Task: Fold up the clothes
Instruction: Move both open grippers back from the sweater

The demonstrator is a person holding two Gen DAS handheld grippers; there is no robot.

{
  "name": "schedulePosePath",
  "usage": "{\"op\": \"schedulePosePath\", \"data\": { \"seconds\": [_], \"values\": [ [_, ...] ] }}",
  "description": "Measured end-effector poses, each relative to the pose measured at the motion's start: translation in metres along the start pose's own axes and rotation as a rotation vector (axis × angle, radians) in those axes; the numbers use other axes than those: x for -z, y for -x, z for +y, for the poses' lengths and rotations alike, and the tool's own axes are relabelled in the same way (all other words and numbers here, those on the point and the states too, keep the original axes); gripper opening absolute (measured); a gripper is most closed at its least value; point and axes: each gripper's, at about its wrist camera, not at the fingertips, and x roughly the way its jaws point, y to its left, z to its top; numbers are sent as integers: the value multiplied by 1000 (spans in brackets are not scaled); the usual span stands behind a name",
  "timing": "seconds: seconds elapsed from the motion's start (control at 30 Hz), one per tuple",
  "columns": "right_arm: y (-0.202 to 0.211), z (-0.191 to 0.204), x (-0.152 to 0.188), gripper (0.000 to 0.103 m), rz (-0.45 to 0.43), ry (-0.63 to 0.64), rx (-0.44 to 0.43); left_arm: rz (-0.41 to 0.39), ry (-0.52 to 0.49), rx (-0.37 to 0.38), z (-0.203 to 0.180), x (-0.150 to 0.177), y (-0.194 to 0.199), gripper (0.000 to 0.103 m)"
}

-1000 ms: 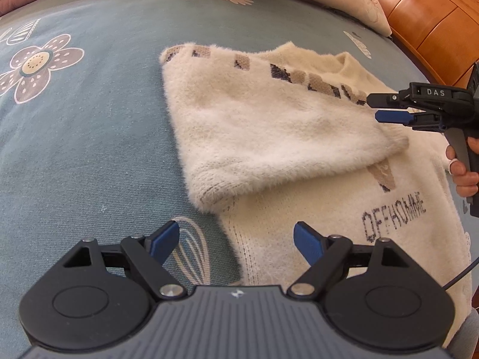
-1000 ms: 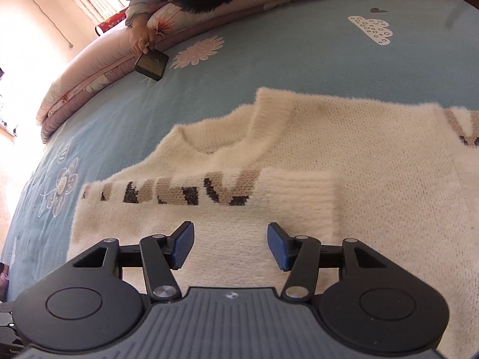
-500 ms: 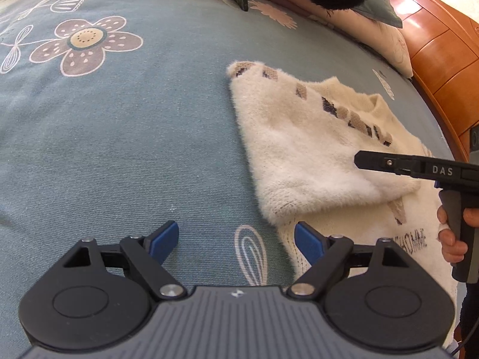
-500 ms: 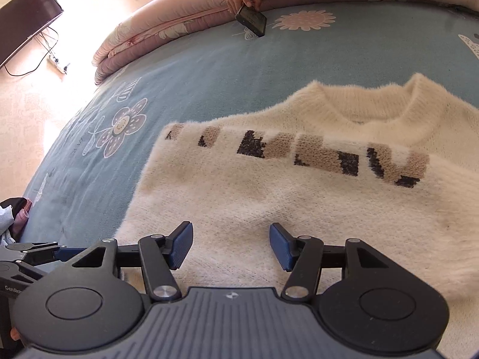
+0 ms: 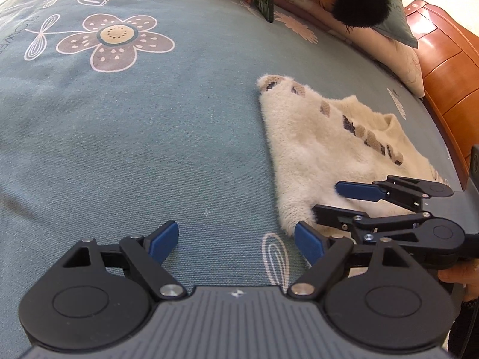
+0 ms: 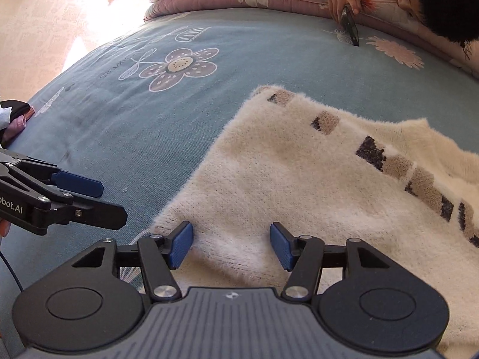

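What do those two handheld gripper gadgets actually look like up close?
Both match: the left gripper and the right gripper have black jointed linkages, round black hubs, blue finger pads, silver pivot screws and a ribbed grey body. The left one carries white lettering ending "bot.AI" and a thin black cable.

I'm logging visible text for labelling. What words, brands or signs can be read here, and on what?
"obot.AI", cut off at the frame edge: side of the left gripper.
Pale upside-down lettering on the bedspread beside the flower: too faint to read.
Dark marks on the sweater: pattern blocks, not readable words.
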Motion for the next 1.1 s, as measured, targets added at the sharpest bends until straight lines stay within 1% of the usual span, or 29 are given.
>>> {"op": "schedulePosePath", "data": {
  "seconds": [0.13,0.2,0.3,0.37,0.47,0.53,0.6,0.7,0.8,0.87,0.93,0.97,1.07,1.1],
  "values": [
    [20,-1,2,62,-39,-10,1,-2,5,-7,0,1,1,84],
    [26,-3,0,62,-53,2,20,-1,2,-15,-2,1,0,84],
    [27,-11,-18,62,-77,-10,40,1,-10,-20,-6,2,-1,84],
    [25,-20,-38,62,-101,-53,12,6,-19,-21,-9,2,-3,84],
    [11,-32,-69,62,-129,-141,-78,12,-25,-28,-11,3,-6,84],
    [-8,-38,-82,62,-115,-191,-132,13,-27,-31,-12,3,-6,84],
    [-32,-43,-87,62,-88,-225,-135,13,-32,-26,-13,3,-7,84],
    [-58,-48,-81,62,-82,-234,-90,18,-39,-25,-14,4,-9,85],
    [-54,-49,-76,63,-101,-226,-94,18,-42,-26,-16,4,-10,85],
    [-41,-51,-74,63,-94,-232,-89,18,-48,-29,-20,5,-8,85],
    [-21,-58,-64,63,-78,-230,-60,11,-65,-24,-27,6,-7,85],
    [-8,-66,-54,63,-79,-235,-42,9,-77,-19,-33,6,-6,85],
    [29,-87,-23,69,-81,-250,12,-4,-135,2,-55,8,-3,85],
    [42,-95,-12,69,-82,-255,30,-8,-155,13,-62,9,-1,85]
  ]
}}
